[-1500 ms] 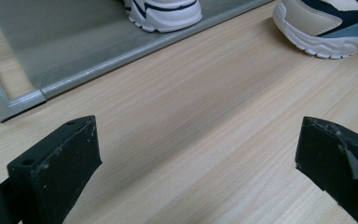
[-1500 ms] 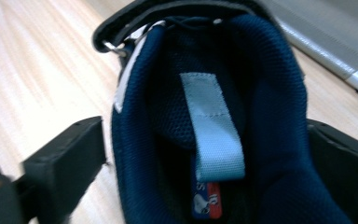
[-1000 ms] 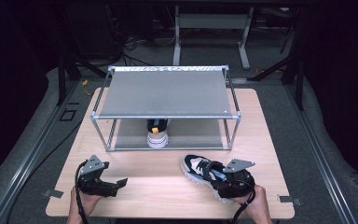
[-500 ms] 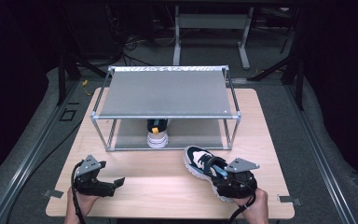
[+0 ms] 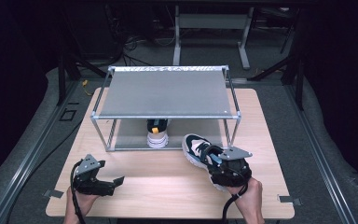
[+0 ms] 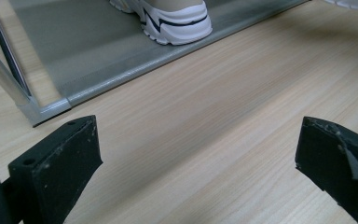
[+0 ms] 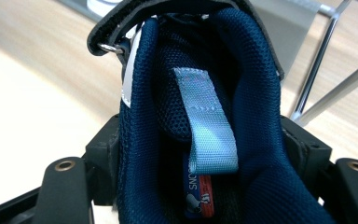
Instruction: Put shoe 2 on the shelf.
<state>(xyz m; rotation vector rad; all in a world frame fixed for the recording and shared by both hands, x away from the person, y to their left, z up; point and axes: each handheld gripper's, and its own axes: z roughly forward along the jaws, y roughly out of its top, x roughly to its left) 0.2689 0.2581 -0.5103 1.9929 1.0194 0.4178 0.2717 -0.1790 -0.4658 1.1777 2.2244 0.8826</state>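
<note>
Gripping the sneaker (image 5: 200,150) by its heel collar, the right gripper (image 5: 227,168) aims it toward the rack (image 5: 168,93); left gripper (image 5: 98,179) fingers wide, idle.

Item count: two sneakers were present, one white-soled sneaker (image 5: 157,136) on the lower shelf and one navy-and-white sneaker (image 5: 199,148) on the light wooden worktop (image 5: 168,177). One grey metal two-tier shoe rack (image 5: 165,93) stood on it. Two black hand-held claws were counted: left claw (image 5: 114,183), right claw (image 5: 220,161).
</note>
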